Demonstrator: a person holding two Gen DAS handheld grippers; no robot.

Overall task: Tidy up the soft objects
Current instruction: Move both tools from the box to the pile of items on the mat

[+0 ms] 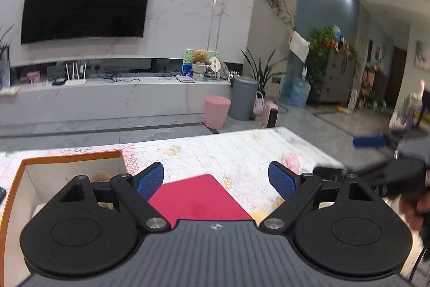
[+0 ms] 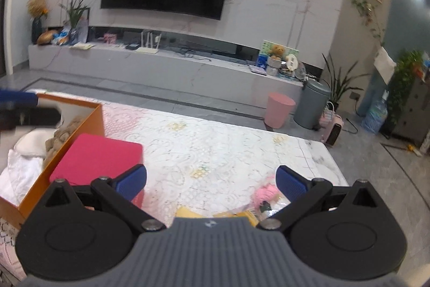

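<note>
Left wrist view: your left tool (image 1: 216,180) hangs with jaws spread wide and empty above the red pad (image 1: 199,199), which lies near the worktop's (image 1: 242,149) front edge, just beside the orange-rimmed box (image 1: 67,159) at the left end. Your right tool (image 1: 381,152) is blurred at the right edge.

Right wrist view: your right tool (image 2: 211,183) is likewise spread and holding nothing. Pink yarn (image 2: 264,192) and yellow pieces (image 2: 242,214) lie under it by the front edge; the red pad (image 2: 96,158) touches the box (image 2: 88,123), already holding white and tan soft items (image 2: 40,149). Judged risk: soft yarn may slip or snag between the pads, or drag its neighbours off the edge.
</note>
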